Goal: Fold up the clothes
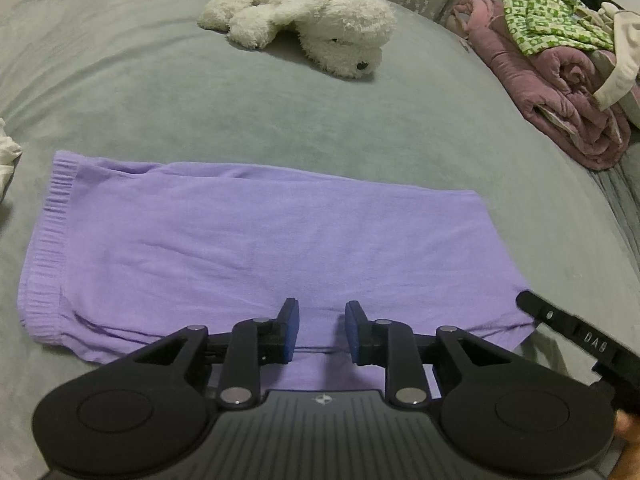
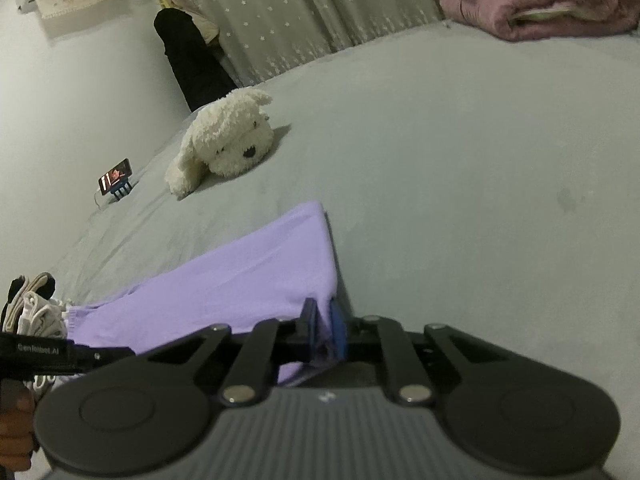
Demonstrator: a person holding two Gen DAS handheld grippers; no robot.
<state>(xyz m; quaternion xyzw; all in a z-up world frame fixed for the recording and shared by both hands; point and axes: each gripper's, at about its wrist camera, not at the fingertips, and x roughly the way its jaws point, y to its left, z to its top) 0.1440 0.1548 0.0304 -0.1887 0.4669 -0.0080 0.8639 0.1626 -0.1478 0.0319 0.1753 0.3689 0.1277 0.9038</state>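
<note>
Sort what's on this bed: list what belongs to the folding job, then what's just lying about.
Folding job:
- purple garment
- right gripper, shut on its corner
- left gripper, open over its near edge

Lying about:
- white plush dog
- phone on stand
- pink blanket pile
- green patterned cloth

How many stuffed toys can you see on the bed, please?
1. A white stuffed dog lies on the grey bed, beyond the purple garment, apart from it. Others could be hidden behind the clothes pile at the far right.
</note>
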